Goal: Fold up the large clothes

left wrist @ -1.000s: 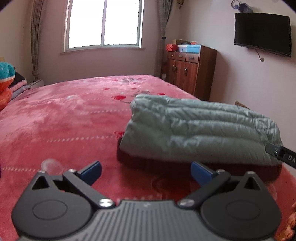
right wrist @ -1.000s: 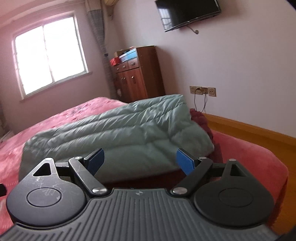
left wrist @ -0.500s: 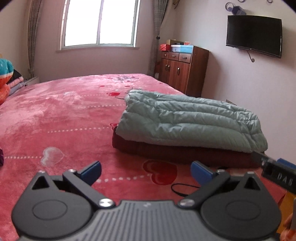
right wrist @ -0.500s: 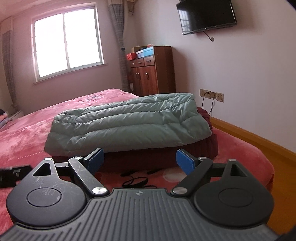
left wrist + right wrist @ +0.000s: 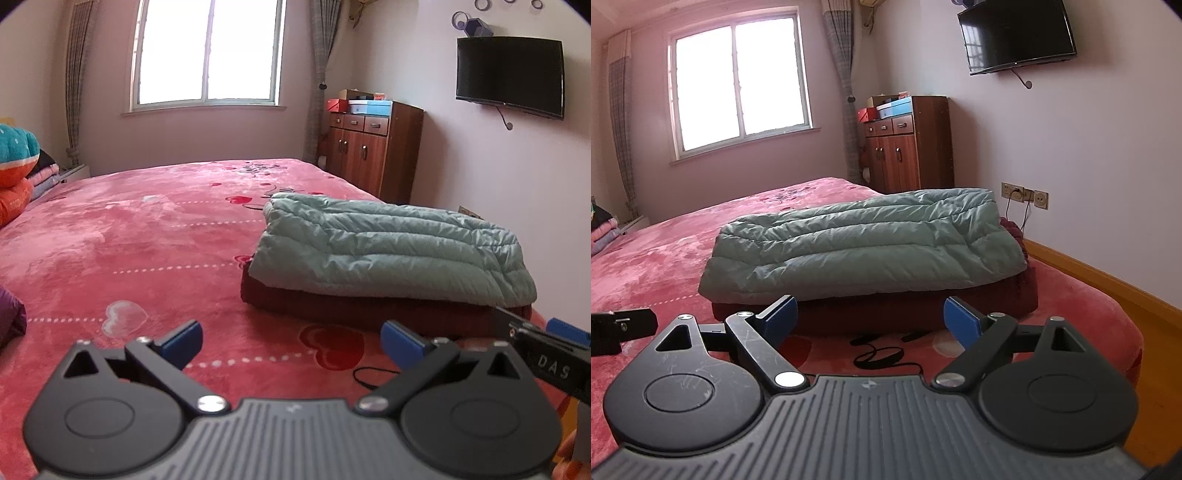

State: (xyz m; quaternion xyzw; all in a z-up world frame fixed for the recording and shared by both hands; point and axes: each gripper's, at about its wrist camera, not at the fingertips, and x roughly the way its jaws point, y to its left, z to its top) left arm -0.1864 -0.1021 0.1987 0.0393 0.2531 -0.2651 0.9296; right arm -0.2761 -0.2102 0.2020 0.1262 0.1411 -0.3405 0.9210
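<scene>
The left gripper (image 5: 291, 341) hangs released, blue pads spread wide and empty; the right gripper (image 5: 870, 318) is equally released and holds nothing. Just ahead of the right gripper a black cord (image 5: 882, 356) lies on the red bedspread (image 5: 129, 240). Beyond it, the folded green down jacket (image 5: 864, 243) rests atop a folded maroon garment (image 5: 923, 306). Far behind stands a wooden cabinet (image 5: 373, 151).

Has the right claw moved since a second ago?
Yes. The right claw has backed away: the folded pale green puffy jacket looks smaller and farther, with more red bedspread before it.
</scene>
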